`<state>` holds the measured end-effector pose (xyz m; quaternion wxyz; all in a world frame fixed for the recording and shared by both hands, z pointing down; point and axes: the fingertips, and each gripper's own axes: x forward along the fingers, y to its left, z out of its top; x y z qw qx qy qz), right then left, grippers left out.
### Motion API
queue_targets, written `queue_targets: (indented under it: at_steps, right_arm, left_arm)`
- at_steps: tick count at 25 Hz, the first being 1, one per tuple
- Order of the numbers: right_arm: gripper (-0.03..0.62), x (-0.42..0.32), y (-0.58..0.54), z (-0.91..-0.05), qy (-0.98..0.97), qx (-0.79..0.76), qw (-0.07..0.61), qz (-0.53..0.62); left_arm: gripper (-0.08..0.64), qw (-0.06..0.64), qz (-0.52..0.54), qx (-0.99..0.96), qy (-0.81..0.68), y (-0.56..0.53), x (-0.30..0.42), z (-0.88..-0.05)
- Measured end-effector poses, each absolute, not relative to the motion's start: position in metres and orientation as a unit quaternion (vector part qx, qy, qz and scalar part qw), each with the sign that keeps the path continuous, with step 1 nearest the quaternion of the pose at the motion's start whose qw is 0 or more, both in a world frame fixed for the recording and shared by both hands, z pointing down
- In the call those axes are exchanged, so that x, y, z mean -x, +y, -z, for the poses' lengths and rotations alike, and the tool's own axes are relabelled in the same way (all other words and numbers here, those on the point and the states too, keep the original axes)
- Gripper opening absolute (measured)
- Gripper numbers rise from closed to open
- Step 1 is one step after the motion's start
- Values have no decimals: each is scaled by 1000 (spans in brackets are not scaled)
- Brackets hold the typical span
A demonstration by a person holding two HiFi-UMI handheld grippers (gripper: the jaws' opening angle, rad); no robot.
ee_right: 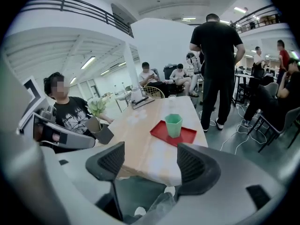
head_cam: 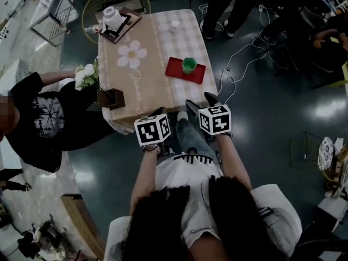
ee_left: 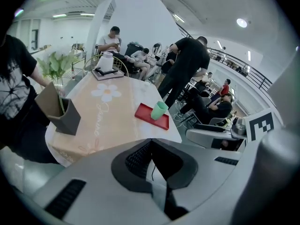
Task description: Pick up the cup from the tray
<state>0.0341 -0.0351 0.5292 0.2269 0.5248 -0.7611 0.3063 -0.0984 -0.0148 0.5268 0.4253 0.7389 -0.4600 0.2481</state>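
A green cup [head_cam: 188, 64] stands upright on a red tray [head_cam: 176, 69] near the right edge of the cloth-covered table [head_cam: 147, 75]. Both grippers hang short of the table's near edge, above the person's legs. My right gripper [head_cam: 200, 103] is open, with nothing between its fingers [ee_right: 194, 165]; in its own view the cup [ee_right: 174, 125] and tray [ee_right: 185, 136] lie ahead, just past the jaws. My left gripper [head_cam: 161, 113] is shut and empty, its tips meeting [ee_left: 151, 140]. From there the cup [ee_left: 159, 110] shows ahead and slightly right.
A dark box with white flowers [head_cam: 110, 98] sits at the table's near left corner, beside a seated person in black [head_cam: 38, 118]. A white appliance on a dark tray [head_cam: 113, 19] stands at the far end. Cables [head_cam: 244, 64] trail over the floor to the right, near standing people.
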Motion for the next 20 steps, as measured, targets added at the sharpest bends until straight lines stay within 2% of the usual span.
queue_targets:
  at_steps: [20]
  right_arm:
    - [356,-58,-138,-554,-762,-497,272,-313]
  left_arm:
    - [8,441,-267,-716,-471,-115,69,-542]
